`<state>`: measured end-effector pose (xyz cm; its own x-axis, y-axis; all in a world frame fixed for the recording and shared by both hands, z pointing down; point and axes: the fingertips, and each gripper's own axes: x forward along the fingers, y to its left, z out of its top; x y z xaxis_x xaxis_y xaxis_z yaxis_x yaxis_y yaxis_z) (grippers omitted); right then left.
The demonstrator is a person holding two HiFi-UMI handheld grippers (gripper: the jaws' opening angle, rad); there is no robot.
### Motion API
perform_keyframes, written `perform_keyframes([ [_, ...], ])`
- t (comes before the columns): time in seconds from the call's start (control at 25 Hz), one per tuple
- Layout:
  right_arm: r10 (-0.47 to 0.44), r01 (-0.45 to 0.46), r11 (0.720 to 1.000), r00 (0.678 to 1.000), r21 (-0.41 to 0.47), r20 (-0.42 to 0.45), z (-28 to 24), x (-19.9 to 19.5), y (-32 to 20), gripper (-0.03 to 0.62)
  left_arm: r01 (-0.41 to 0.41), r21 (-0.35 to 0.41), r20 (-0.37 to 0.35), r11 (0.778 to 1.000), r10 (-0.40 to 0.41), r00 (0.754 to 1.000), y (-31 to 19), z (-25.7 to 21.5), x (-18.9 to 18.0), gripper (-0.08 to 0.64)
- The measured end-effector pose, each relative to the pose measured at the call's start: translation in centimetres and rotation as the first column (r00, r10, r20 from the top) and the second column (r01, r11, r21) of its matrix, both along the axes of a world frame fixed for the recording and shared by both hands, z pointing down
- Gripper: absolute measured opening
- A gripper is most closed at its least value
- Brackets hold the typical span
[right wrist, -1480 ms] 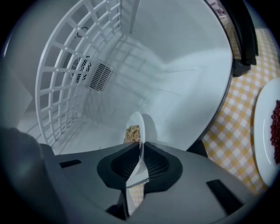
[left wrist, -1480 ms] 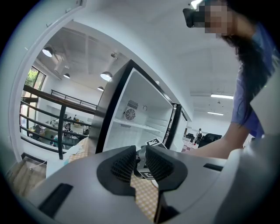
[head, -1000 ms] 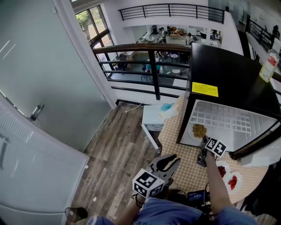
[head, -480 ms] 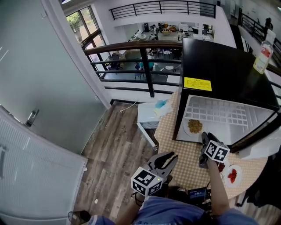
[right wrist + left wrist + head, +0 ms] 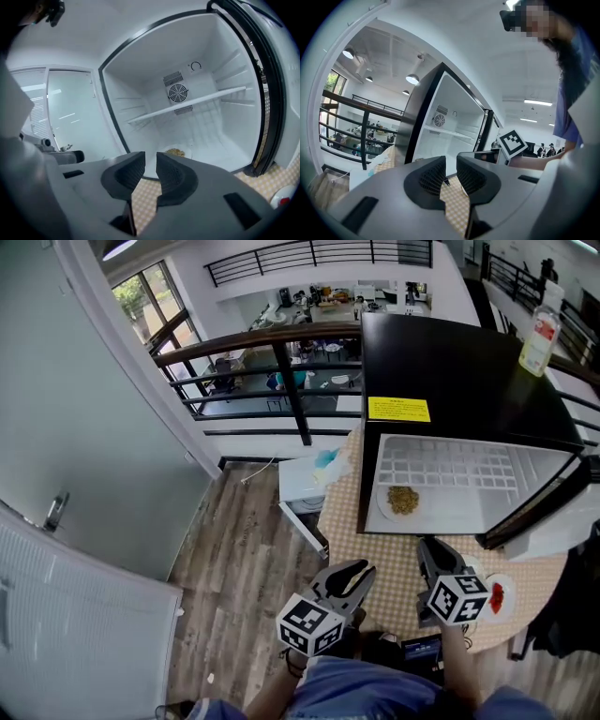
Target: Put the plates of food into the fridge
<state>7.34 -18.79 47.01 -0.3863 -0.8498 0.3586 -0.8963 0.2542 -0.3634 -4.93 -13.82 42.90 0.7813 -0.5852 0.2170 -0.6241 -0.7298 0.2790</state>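
Observation:
The black fridge (image 5: pixel 450 362) stands open on the checked table (image 5: pixel 394 563). A white plate of brownish food (image 5: pixel 403 501) lies on its floor, also visible in the right gripper view as the plate (image 5: pixel 176 152). My right gripper (image 5: pixel 433 559) hovers over the table in front of the fridge, apart from that plate. Its jaws have just been closing and stand a narrow gap apart with nothing between them (image 5: pixel 150 161). A plate of red food (image 5: pixel 497 596) sits on the table by my right hand. My left gripper (image 5: pixel 347 579) is held at the table's near edge, jaws slightly apart and empty (image 5: pixel 451 164).
The fridge door (image 5: pixel 539 512) hangs open at the right. A bottle (image 5: pixel 537 334) stands on the fridge top. A small white stand with a blue cloth (image 5: pixel 314 474) is left of the table. A dark railing (image 5: pixel 281 343) runs behind, above a lower floor.
My right gripper has pulled back out of the fridge mouth and risen, leaving the brownish-food plate inside. The left gripper has stayed put.

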Motion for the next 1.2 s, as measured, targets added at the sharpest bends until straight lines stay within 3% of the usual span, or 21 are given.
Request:
perform_keyframes([
  [0.28, 0.019, -0.014, 0.999, 0.993, -0.038, 0.118, -0.6, -2.8, 3.8, 0.075, -0.07, -0.004, 0.002, 0.998, 0.07, 0.998, 0.4, 0.3, 0.3, 0.069],
  [0.52, 0.086, -0.078, 0.995, 0.983, -0.055, 0.161, -0.1, -3.4, 5.8, 0.063, -0.168, -0.008, 0.005, 0.986, 0.168, 0.986, 1.1, 1.2, 0.9, 0.069],
  [1.2, 0.294, -0.284, 0.956, 0.936, -0.078, 0.195, 1.8, -3.1, 10.8, 0.058, -0.39, 0.02, 0.0, 0.92, 0.391, 0.921, 2.9, 2.2, 2.5, 0.069],
])
